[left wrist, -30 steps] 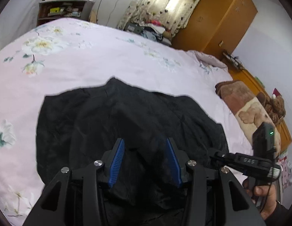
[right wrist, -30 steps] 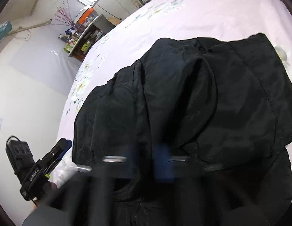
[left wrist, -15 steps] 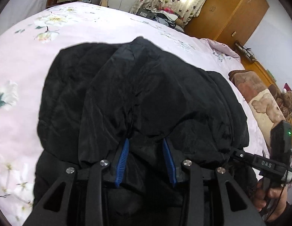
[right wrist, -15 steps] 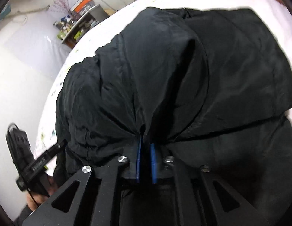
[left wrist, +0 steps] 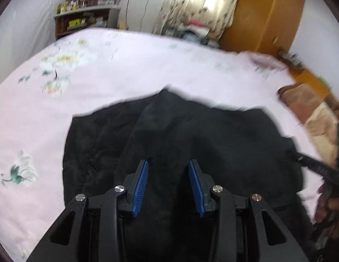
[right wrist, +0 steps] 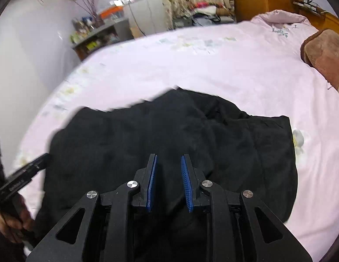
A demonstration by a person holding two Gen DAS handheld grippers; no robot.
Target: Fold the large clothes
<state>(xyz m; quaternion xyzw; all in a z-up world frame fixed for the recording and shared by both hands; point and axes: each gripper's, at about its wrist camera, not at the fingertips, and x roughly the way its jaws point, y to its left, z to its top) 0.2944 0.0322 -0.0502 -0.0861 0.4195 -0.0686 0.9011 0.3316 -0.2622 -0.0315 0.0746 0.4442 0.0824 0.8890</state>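
A large black padded jacket (left wrist: 191,137) lies folded in a heap on the pink flowered bed sheet (left wrist: 108,65); it also fills the lower middle of the right wrist view (right wrist: 147,139). My left gripper (left wrist: 168,163) is open and empty, raised above the jacket's near edge. My right gripper (right wrist: 168,158) is open and empty, also above the near part of the jacket. The right gripper's body shows at the right edge of the left wrist view (left wrist: 318,170), and the left gripper's at the left edge of the right wrist view (right wrist: 23,179).
A brown plush blanket (right wrist: 324,56) lies at the bed's right side. A wooden wardrobe (left wrist: 263,15), a curtained window (left wrist: 197,0) and a cluttered shelf unit (left wrist: 86,19) stand beyond the bed. The pink sheet (right wrist: 213,61) stretches beyond the jacket.
Both grippers have let go of the black fabric and opened. Both have lifted and pulled back from the jacket, so more of the bed shows.
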